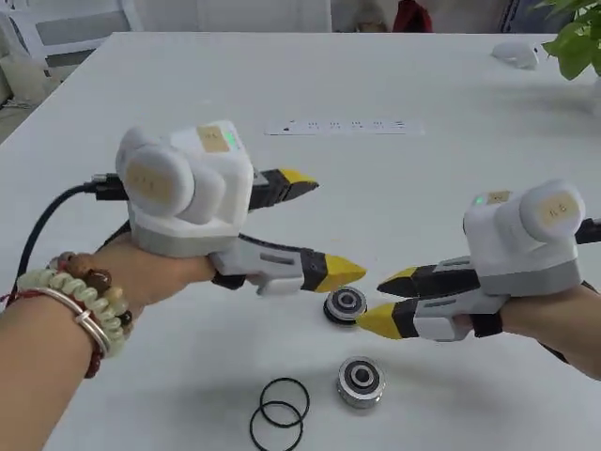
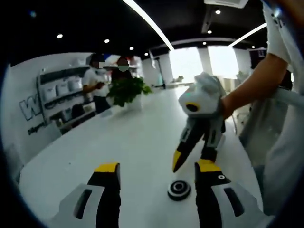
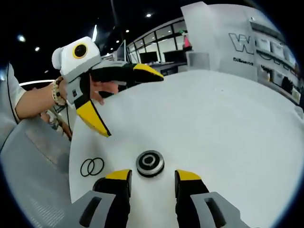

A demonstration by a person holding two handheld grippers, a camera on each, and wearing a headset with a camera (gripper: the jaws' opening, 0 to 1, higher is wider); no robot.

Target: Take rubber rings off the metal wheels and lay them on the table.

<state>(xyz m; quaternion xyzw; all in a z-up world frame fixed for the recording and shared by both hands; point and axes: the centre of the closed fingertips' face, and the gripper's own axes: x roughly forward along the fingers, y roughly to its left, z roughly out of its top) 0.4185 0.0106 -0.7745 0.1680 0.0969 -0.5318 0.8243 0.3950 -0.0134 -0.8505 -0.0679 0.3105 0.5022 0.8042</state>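
Though thin, round black rubber rings

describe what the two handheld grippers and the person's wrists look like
The left gripper and right gripper match: rounded white housings, grey bodies, black jaws with yellow tips. The left one carries a small green light on top and a black cable trailing from its back. Behind it the person wears beaded bracelets in cream, green and reddish brown, plus a silver bangle.

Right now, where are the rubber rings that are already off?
In the head view the two black rubber rings lie overlapping on the table near the bottom edge, just left of the nearer metal wheel.
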